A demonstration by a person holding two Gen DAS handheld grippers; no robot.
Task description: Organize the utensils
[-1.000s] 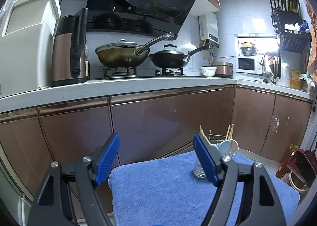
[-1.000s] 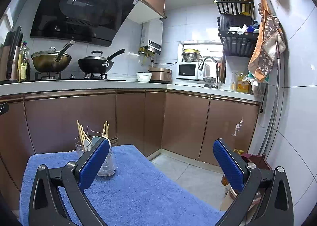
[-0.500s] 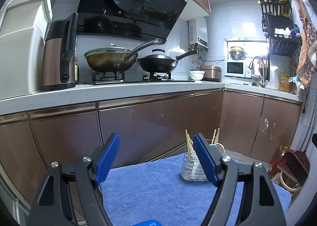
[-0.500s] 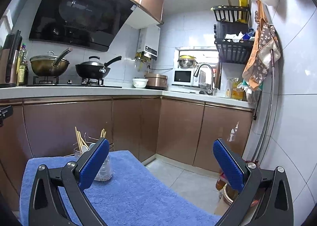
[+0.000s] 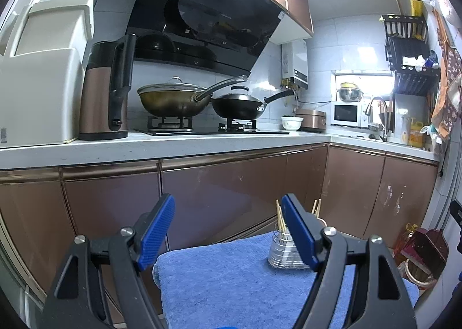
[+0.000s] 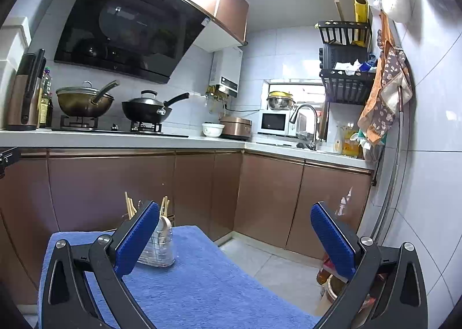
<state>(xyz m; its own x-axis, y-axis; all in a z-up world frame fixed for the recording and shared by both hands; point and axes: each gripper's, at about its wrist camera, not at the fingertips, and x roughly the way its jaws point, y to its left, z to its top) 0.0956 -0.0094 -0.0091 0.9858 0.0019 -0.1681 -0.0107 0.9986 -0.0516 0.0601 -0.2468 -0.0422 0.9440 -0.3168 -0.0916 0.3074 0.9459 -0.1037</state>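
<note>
A wire utensil holder (image 5: pixel 281 251) (image 6: pixel 158 245) stands on a blue towel (image 5: pixel 231 277) (image 6: pixel 202 282) that covers a small table. Wooden chopsticks (image 5: pixel 279 218) (image 6: pixel 128 207) and pale spoons (image 6: pixel 165 222) stick up out of it. My left gripper (image 5: pixel 228 231) is open, held above the towel's near part, and its right finger partly hides the holder. My right gripper (image 6: pixel 235 238) is open too, wider, with the holder behind its left finger. Nothing is between either pair of fingers.
Brown cabinets (image 5: pixel 216 190) and a white counter (image 5: pixel 173 144) run behind the table. On the counter stand a kettle (image 5: pixel 105 92), two pans (image 5: pixel 173 98) and a microwave (image 6: pixel 274 124). Tiled floor (image 6: pixel 271 268) and a bin (image 5: pixel 418 268) lie to the right.
Both grippers have pulled back and tilted upward from the table, so the holder looks smaller and farther. Both stay open and empty.
</note>
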